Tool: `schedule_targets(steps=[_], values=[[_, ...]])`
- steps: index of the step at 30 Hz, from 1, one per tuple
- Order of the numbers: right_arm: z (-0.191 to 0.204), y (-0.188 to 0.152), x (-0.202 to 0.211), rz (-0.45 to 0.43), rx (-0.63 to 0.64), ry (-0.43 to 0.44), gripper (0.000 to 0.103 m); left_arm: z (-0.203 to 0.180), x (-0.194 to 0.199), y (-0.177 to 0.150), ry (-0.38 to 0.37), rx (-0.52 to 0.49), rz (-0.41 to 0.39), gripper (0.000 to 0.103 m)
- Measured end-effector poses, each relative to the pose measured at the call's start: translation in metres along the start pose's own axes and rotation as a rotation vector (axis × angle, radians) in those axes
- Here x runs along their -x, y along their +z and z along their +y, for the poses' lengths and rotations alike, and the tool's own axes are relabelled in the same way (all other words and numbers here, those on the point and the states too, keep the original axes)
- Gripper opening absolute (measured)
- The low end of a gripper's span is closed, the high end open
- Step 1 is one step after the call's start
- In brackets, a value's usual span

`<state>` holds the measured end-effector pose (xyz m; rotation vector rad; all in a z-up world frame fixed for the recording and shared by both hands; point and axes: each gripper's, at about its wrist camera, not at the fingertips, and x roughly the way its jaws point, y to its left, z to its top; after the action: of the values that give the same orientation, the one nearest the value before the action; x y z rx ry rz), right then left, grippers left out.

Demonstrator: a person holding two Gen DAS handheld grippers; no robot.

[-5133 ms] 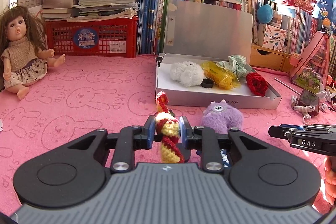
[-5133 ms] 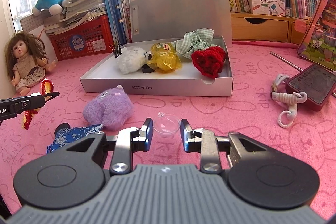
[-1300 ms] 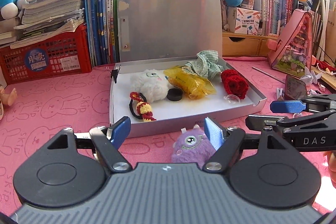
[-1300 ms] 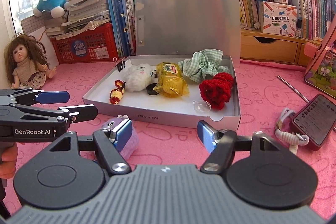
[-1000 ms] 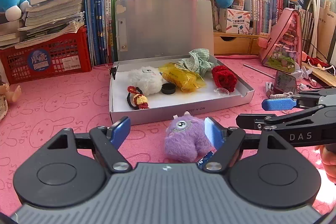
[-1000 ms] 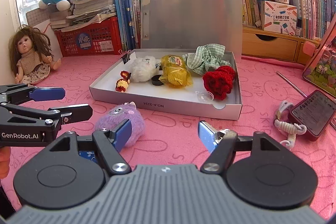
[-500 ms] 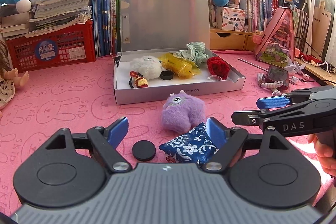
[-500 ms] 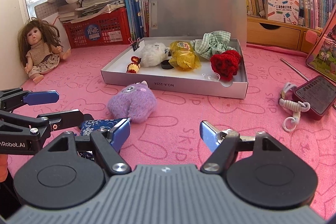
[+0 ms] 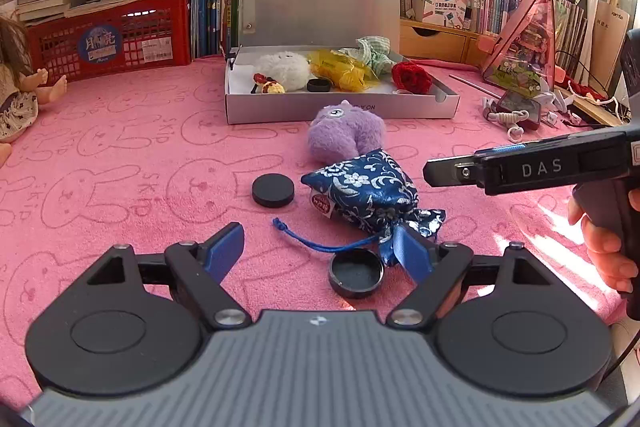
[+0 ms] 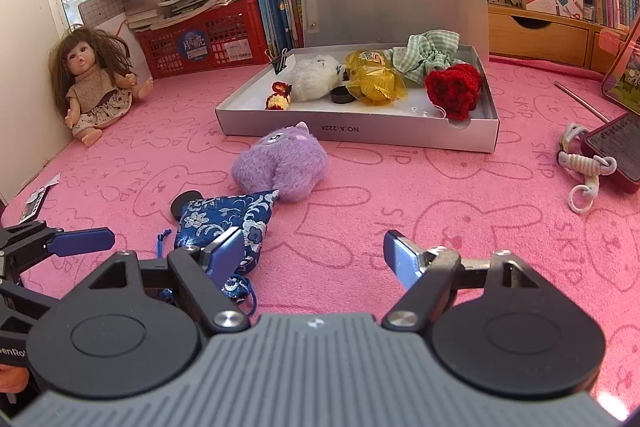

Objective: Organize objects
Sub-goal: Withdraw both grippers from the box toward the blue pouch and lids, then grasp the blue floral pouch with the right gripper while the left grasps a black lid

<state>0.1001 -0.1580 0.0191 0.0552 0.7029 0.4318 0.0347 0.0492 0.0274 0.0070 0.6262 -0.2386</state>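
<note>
Through the left wrist camera, we are holding our left gripper (image 9: pixel 320 247) spread wide, empty, over a small round black cap (image 9: pixel 355 272) beside the blue floral drawstring pouch (image 9: pixel 370 191) on the pink rabbit-print cloth (image 9: pixel 120 155).

Through the right wrist camera, we are opening our right gripper (image 10: pixel 316 253), nothing between its jaws; the fluffy purple plush toy (image 10: pixel 282 167) is lying before the open grey cardboard box (image 10: pixel 360 133).
</note>
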Motion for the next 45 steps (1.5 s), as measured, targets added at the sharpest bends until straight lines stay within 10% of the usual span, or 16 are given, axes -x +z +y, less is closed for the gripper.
schedule_targets(steps=[25,35,45], values=[[0.051,0.009,-0.04,0.076,0.109,0.096,0.093,-0.018,-0.006,-0.026,0.002,-0.053,-0.004,0.083],[0.046,0.008,-0.037,0.082,0.078,0.122,0.058,-0.019,-0.008,-0.026,0.005,-0.064,-0.007,0.083],[0.039,0.018,-0.018,-0.005,0.058,0.094,0.051,-0.018,-0.009,-0.025,0.014,-0.052,-0.011,0.077]])
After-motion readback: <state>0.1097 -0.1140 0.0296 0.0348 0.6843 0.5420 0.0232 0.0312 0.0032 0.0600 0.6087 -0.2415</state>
